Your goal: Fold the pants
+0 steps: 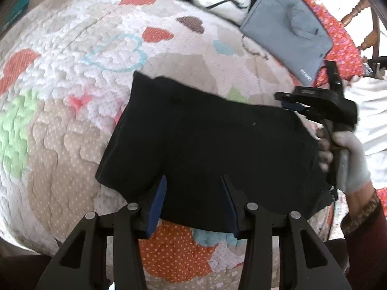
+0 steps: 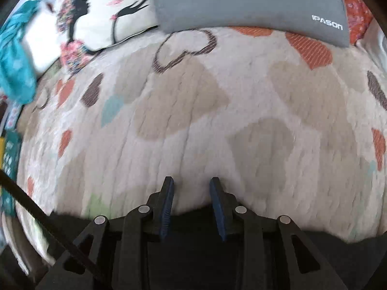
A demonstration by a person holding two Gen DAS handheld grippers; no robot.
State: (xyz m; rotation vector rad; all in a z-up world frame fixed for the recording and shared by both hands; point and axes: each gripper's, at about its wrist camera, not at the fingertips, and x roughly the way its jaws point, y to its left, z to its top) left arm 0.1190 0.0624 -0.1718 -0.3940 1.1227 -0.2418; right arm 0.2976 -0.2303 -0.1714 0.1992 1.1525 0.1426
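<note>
The black pants point(image 1: 198, 140) lie folded into a compact rectangle on the heart-patterned quilt point(image 1: 72, 77). My left gripper point(image 1: 193, 181) is open, its blue-padded fingers over the near edge of the pants, holding nothing. My right gripper point(image 1: 287, 102) is held by a gloved hand at the pants' far right corner. In the right wrist view the right gripper point(image 2: 192, 181) is open and empty above the quilt point(image 2: 217, 111), with the black pants' edge point(image 2: 193, 222) just beneath the finger bases.
A grey IPASON laptop sleeve point(image 1: 287, 26) lies on the quilt beyond the pants, also in the right wrist view point(image 2: 241, 2). A printed white pillow point(image 2: 84, 17) and teal cloth point(image 2: 14, 60) sit at the far left. A wooden chair point(image 1: 350, 7) stands behind.
</note>
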